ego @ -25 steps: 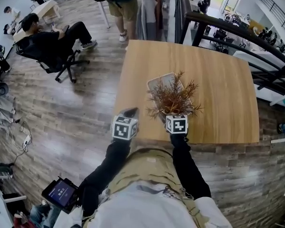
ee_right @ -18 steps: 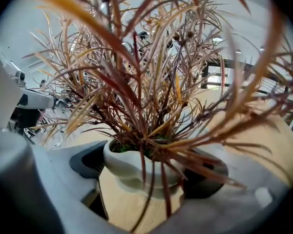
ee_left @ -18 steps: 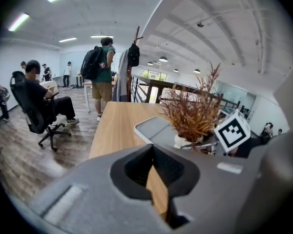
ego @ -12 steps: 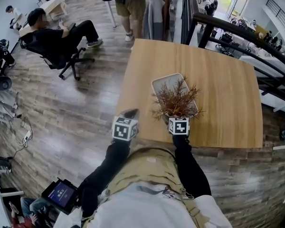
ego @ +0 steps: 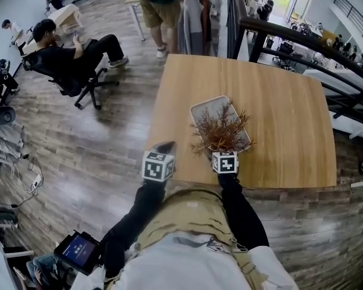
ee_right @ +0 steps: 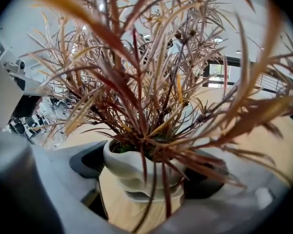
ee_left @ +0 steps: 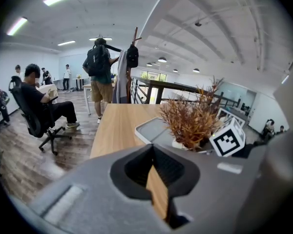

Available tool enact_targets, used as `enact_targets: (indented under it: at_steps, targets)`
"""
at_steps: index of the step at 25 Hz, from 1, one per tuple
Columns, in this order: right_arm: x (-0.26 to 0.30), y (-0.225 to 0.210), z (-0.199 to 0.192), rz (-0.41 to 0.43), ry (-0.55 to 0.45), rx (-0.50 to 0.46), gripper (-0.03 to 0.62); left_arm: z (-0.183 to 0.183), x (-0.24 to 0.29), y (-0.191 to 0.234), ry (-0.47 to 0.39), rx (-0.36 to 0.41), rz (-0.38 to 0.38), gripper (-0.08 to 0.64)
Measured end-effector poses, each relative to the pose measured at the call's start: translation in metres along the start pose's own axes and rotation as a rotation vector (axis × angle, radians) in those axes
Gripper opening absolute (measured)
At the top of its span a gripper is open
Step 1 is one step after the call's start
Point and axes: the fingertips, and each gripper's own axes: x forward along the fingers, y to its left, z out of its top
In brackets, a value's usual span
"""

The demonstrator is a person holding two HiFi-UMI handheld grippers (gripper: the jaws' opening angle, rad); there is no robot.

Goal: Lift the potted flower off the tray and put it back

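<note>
Potted flower (ego: 219, 130) is held by the right tongs (ego: 221, 150), whose jaws are clamped on either side of its white pot (ee_right: 136, 167). The grip sits low, below the dry reddish-brown stalks (ee_right: 151, 82), likely so that it bears on the firm pot and not on the brittle foliage. It stands upright at the near end of the grey tray (ego: 199, 109), which lies on the wooden worktop (ego: 278, 101). Bare wood shows beneath the pot in the right gripper view, so it looks raised and partly past the tray's near edge, though I cannot tell for certain that it clears the tray. The left tongs (ego: 164, 145) hang over the worktop's near left edge, apart from the tray. Their jaws are drawn together save a thin slit and hold nothing, seemingly parked aside because one grip is enough.
</note>
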Motion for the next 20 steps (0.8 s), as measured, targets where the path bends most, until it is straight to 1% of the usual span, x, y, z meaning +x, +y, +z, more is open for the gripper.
enact_targets:
  at_steps: [3, 9, 14, 20]
  targets:
    - [0.004, -0.003, 0.003, -0.005, -0.003, 0.01, 0.486, 0.003, 0.001, -0.001, 0.0, 0.004, 0.0, 0.002]
    - [0.019, -0.011, 0.004, -0.023, 0.025, 0.033, 0.485, 0.005, 0.002, 0.005, -0.001, 0.002, 0.016, 0.003]
    - [0.024, -0.014, 0.012, -0.028, 0.015, 0.03, 0.485, 0.003, 0.002, 0.011, 0.002, -0.002, 0.025, 0.002]
    - [0.025, -0.015, 0.0, -0.044, 0.076, 0.05, 0.486, -0.005, -0.001, 0.008, 0.014, -0.017, 0.016, 0.003]
